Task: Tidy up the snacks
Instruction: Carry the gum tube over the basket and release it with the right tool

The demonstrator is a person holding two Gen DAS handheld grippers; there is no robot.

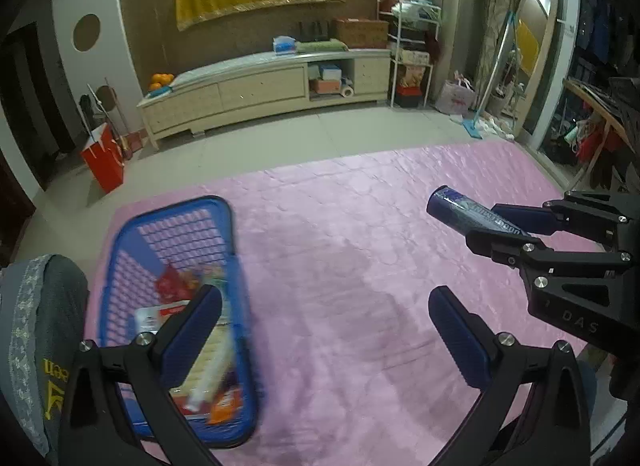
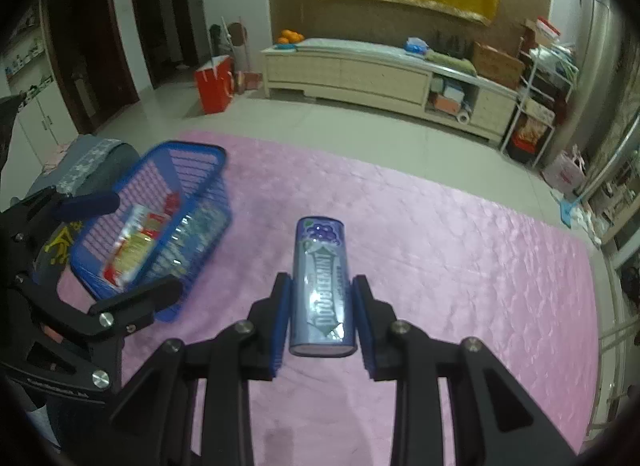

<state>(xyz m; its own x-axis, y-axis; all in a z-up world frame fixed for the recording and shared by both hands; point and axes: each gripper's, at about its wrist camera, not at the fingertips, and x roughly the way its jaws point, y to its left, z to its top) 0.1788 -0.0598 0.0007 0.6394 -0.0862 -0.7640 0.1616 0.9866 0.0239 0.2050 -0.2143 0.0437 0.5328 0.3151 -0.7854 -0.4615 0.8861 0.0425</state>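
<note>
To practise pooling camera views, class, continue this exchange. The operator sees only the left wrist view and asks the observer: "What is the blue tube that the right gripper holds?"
Observer: The right wrist view shows the tube face-on. Its label reads Doublemint, with grapes drawn at the far end.
Operator: Where along it is the grip?
Observer: The right gripper clamps its rear half, and the flat base sits between the pads.
Operator: My basket is blurred. What is inside?
Observer: In the blue basket a red-and-yellow packet lies lengthwise.
</note>
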